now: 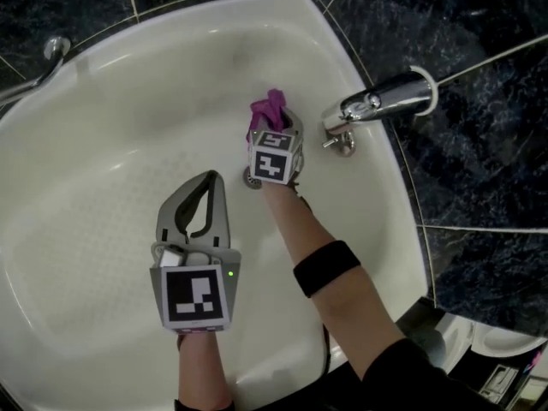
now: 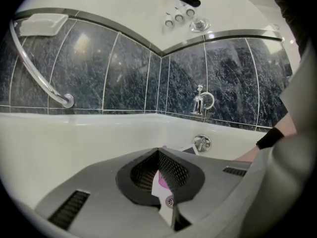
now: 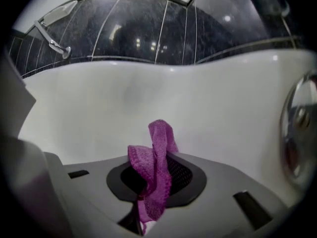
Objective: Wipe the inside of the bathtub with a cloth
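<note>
1 bathtub [image 1: 103,144]: white, set in dark tiling.
1 grab rail [image 1: 53,50]: on the far-left rim.
2 grippers, one in each of your hands.
Your left gripper [image 1: 211,178]: forearm in from the near rim, held over the middle of the tub floor. Its jaws meet tip to tip on nothing.
1 drain [image 1: 252,179]: just right of those tips.
Your right gripper [image 1: 276,125]: arm stretched farther in, past the drain and toward the far-right wall. Its jaws are clamped on the cloth.
1 cloth [image 1: 268,108]: purple, loose end standing above the jaws. Contact with the tub cannot be told.
1 tap [image 1: 385,99]: chrome, on the right rim.
Left gripper view only: the rail's full curve [image 2: 37,73].
Right gripper view only: the cloth's knit [image 3: 159,138].
</note>
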A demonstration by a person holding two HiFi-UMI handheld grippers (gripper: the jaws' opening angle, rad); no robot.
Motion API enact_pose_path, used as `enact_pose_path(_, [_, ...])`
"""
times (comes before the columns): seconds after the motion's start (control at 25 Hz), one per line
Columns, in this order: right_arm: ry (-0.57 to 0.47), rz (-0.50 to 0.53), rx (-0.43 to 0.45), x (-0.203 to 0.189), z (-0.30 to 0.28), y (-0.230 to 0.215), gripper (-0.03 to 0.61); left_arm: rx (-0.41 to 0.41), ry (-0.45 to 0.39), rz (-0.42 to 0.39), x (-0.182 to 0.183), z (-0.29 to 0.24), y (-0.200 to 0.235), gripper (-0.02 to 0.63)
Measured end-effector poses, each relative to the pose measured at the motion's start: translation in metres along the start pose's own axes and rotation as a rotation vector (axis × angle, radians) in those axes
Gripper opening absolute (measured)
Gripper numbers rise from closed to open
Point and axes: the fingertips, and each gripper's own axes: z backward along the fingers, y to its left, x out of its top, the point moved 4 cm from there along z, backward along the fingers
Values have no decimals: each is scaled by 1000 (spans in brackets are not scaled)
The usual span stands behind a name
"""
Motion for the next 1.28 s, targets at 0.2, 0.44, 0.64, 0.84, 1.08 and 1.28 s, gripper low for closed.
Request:
enact_pose_path(0.2, [-198,1,-100,67,27,-20,89,-20,-14,-3,4,-4,-4,0])
enact_pose_path(0.44, [-280,-52,-177,99,46,-39,89,-37,-16,-54,2,-4,-6,0])
enact_pose_path(0.64, [-287,-92,-241,106,49,-58,87,-32,-18,-36,3,-4,-8,0])
enact_pose_path(0.84, [-221,-154,-259,94,36,-60,87,-26,-14,-48,2,-4,-5,0])
enact_pose_path(1.08, [-158,-161,-259,71,25,-54,87,-6,-10,-18,3,-4,-5,0])
enact_pose_path(1.28, [-83,-154,-255,35,12,-47,87,-4,-7,-17,3,-4,-4,0])
